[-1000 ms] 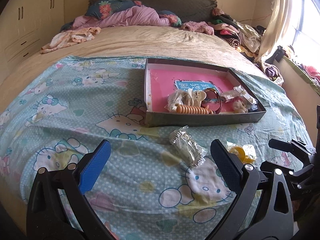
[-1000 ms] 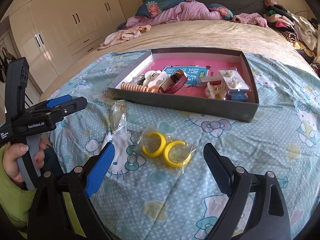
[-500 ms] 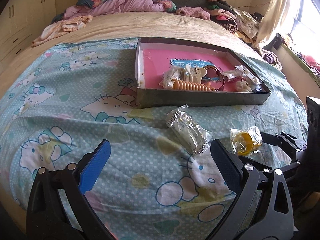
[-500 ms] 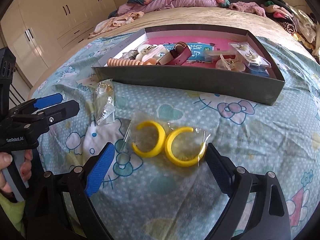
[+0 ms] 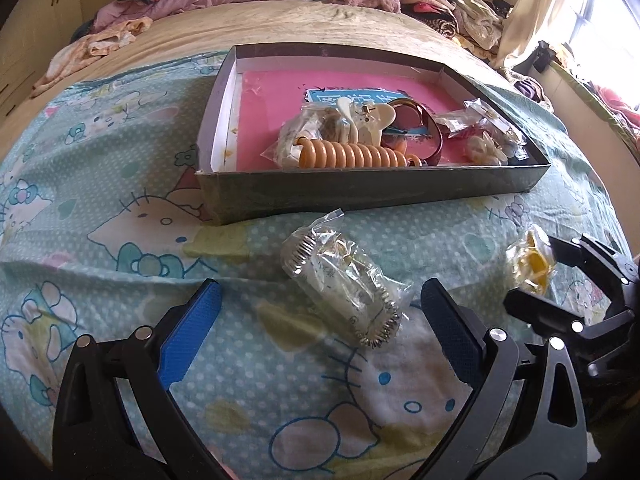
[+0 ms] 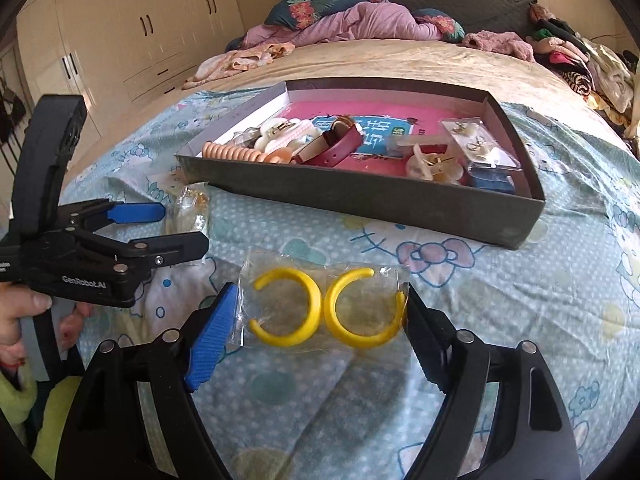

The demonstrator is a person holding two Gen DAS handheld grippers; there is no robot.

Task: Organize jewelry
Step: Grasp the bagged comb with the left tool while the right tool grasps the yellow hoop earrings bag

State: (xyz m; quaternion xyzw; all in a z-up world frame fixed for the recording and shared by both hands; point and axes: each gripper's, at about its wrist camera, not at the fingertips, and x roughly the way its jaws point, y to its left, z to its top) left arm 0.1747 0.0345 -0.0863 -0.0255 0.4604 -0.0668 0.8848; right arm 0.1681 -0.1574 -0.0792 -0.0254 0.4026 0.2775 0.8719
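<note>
- On the cartoon-cat bedsheet, between the fingers of the right gripper, lies a clear packet of two yellow hoop earrings; the jaws stand spread, one finger at each short end of the packet, and whether they touch the plastic cannot be told
- From the left wrist camera the same packet shows at the far right, with the right gripper around it
- Beside it, further left, a second clear packet of silver jewelry lies flat on the sheet; it sits between and just ahead of the fingers of the left gripper, which are spread wide and not touching it
- From the right wrist camera that packet shows between the left gripper's open fingers, seen from the side; a hand grips its handle
- Behind both packets sits a shallow dark box with a pink floor; inside lie a ribbed orange bangle, a cream hair claw, a dark red strap, a blue card and small bagged earrings
- Beyond the box, a beige blanket covers the bed, with a pile of clothes to the right; cupboards line the left wall
</note>
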